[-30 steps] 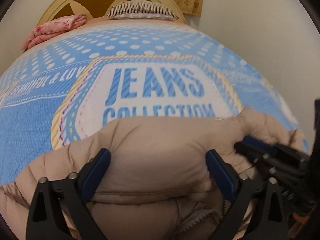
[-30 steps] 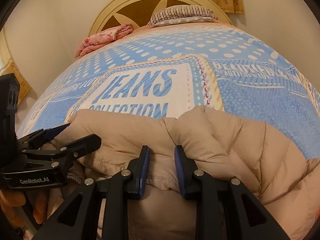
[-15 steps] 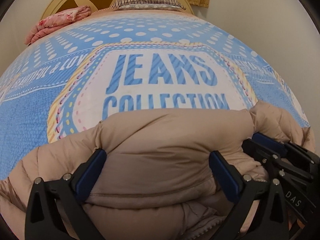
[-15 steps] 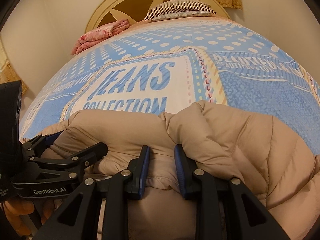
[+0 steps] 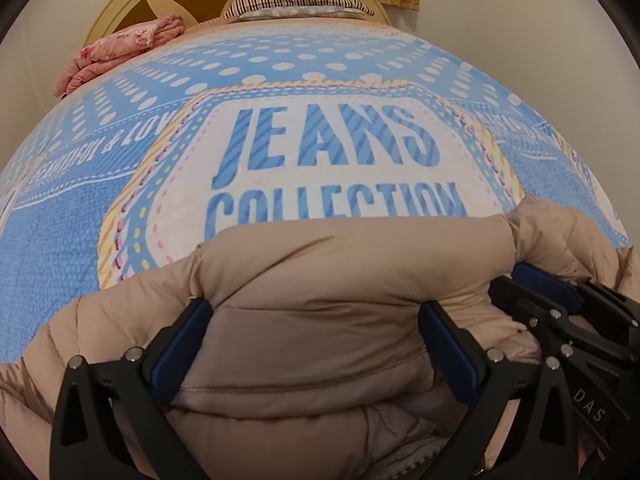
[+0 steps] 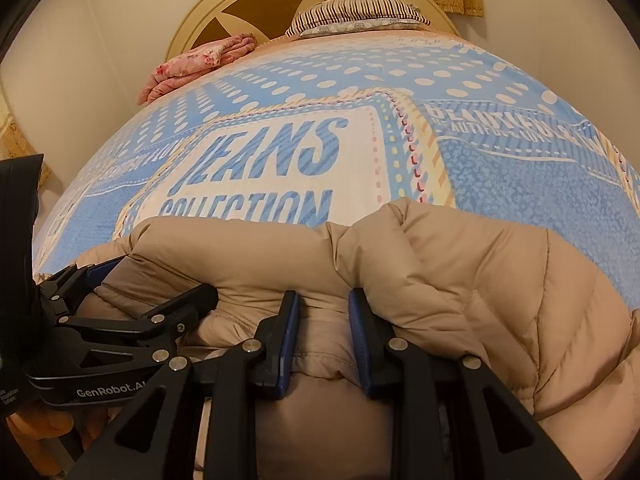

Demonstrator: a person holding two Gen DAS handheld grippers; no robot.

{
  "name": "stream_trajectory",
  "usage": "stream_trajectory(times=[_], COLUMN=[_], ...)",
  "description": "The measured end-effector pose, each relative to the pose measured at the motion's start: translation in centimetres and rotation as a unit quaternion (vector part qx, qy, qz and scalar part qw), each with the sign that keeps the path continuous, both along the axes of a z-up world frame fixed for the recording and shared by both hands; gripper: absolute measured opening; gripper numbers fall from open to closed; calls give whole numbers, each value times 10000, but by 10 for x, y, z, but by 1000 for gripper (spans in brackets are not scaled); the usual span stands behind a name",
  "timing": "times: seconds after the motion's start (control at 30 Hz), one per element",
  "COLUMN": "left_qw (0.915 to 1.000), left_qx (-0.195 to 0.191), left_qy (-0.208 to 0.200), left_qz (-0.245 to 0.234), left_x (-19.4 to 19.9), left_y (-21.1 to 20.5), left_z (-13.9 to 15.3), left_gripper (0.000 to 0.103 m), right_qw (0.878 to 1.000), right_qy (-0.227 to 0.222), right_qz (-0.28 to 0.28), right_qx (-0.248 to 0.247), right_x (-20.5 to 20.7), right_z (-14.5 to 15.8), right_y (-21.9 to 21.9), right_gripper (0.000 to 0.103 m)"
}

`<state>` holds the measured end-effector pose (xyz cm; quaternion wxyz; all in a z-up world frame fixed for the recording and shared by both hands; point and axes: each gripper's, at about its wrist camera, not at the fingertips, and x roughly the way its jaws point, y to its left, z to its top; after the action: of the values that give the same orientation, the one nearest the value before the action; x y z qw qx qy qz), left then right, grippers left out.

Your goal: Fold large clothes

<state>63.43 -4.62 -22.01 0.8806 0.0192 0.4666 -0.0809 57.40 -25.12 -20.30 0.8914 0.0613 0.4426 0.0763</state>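
A puffy beige quilted jacket [image 5: 360,256] lies bunched at the near end of the bed. My left gripper [image 5: 316,312] stands wide, its blue pads pressed into both sides of a thick fold of the jacket. The right gripper [image 6: 324,300] is narrow and pinches a seam of the jacket [image 6: 460,272] just to the right of it. Each gripper shows in the other's view: the right gripper [image 5: 510,278] at the right edge, the left gripper [image 6: 160,280] at the left edge. The jacket's lower part is hidden under the grippers.
The bed cover [image 5: 60,240] is blue with white dots and a "JEANS COLLECTION" panel. A striped pillow [image 5: 296,0] and a folded pink blanket [image 5: 120,52] lie by the cream headboard [image 5: 132,4]. Walls stand on both sides. A person's hand [image 6: 36,428] holds the left gripper.
The left wrist view has tipped up a little, so more of the headboard shows. Both grippers keep the same hold on the jacket.
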Motion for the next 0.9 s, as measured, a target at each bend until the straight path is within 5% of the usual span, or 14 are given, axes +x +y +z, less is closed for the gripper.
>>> stream_trajectory(times=[0.77,0.83,0.87,0.9], left_qw=[9998,9997,9990,9978], left_qx=[85,38,-148,-278], left_qy=[95,-131,-350,-524], left_qz=[-150,-191,-253,-309], left_x=[2,-11,-24,-37], left_y=[-1,4,10,16], left_z=[10,32,49,64], left_gripper=[103,102,102,103], right_qw=[9998,9991,9996,9997], right_qy=[161,237,77,-48], right_qz=[88,233,178,100], right_qx=[-43,-250,-218,-207], right_x=[5,1,-6,-13], right_z=[6,22,37,48], right_y=[1,2,-3,-7], right_gripper=[28,41,60,66])
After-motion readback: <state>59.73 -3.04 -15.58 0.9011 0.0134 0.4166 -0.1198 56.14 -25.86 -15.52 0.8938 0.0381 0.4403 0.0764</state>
